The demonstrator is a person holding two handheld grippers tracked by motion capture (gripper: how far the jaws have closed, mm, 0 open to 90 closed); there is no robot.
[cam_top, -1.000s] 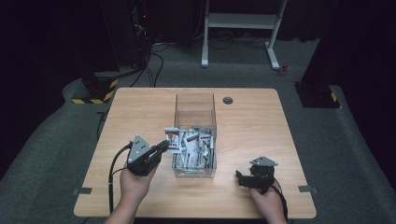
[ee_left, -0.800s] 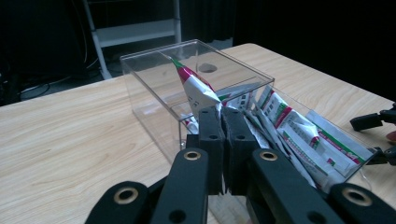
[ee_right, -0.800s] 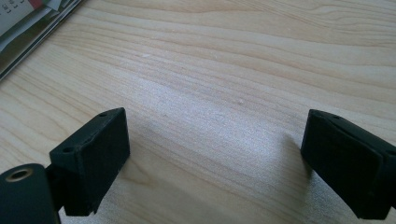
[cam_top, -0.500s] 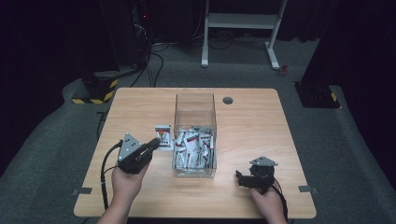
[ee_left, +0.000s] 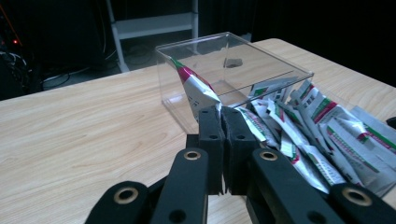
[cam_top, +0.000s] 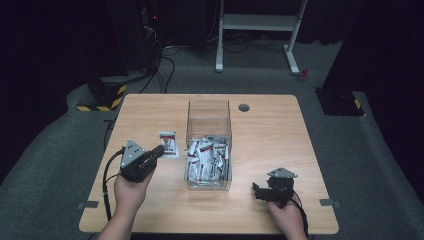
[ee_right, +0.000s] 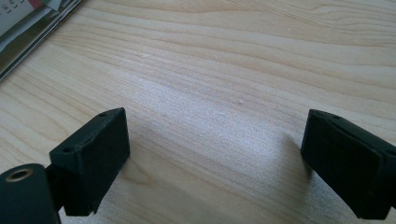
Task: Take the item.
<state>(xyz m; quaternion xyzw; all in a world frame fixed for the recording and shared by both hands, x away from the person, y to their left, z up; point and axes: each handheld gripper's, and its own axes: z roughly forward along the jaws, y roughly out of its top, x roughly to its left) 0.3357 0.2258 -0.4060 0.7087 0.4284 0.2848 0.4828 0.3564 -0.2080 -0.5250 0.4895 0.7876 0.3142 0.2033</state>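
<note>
**A:** Where are the hands? 
**B:** The left hand [cam_top: 131, 192] reaches in from the table's near edge, left of the clear box [cam_top: 209, 112], with the left gripper [cam_top: 159, 150] angled toward the box's left wall. The right hand [cam_top: 284, 214] rests near the front right corner of the wooden table [cam_top: 270, 130], well apart from the box; the right gripper [cam_top: 256, 190] sits low over bare wood, pointing left.

**A:** And the tongs? 
**B:** The left gripper's jaws are clenched on one packet [ee_left: 196, 91], pinched by its lower edge. The right gripper's jaws stand wide, released, with bare tabletop between them.

**A:** The packet itself? 
**B:** White with a red-and-green band and small print, crinkled, held up above the table just beside the box, outside it. Similar packets [cam_top: 206, 161] lie heaped in the box's near end.
</note>
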